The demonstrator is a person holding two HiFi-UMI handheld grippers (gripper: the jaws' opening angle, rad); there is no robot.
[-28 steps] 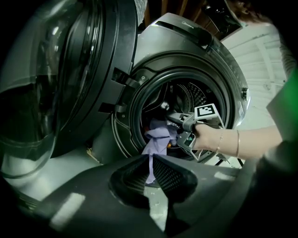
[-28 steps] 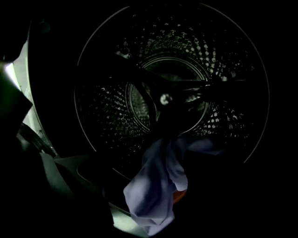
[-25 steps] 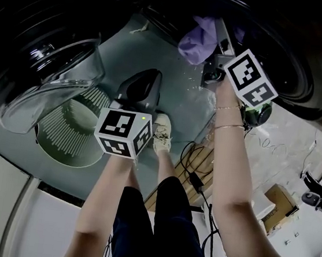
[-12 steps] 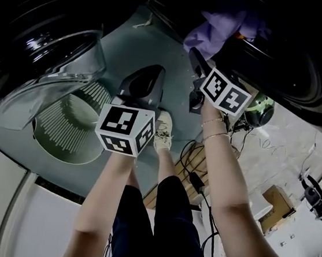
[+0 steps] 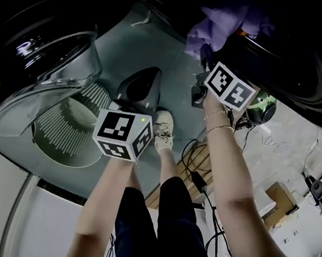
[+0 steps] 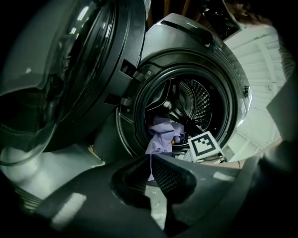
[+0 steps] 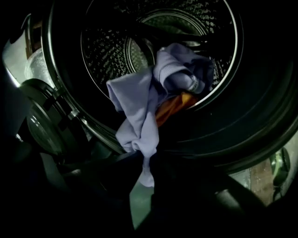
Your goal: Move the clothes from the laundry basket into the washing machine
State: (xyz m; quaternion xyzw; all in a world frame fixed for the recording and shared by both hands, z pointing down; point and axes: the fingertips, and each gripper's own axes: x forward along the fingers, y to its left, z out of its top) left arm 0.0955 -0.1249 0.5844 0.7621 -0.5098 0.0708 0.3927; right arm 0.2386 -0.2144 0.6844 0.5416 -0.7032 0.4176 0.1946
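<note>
**A:** Where is the cloth (image 7: pixel 139 111) from the right gripper (image 7: pixel 148 155)?

**B:** Between its jaws. They have just been closing and now pinch the cloth's low tail. A short end hangs below the pinch.

**A:** And the rest of it?

**B:** Ahead of the jaws and above them. It runs up from the pinch, over the lip (image 7: pixel 100 132) and into the drum (image 7: pixel 107 51), bunched against an orange item (image 7: pixel 174 107). Its long axis goes forward and up from the jaws.

**A:** The left gripper (image 6: pixel 151 160)?

**B:** Its jaws are together with nothing in them, and the cloth is well ahead of them. The right is nearer, so I judge the push forward over the lip falls to it.
</note>
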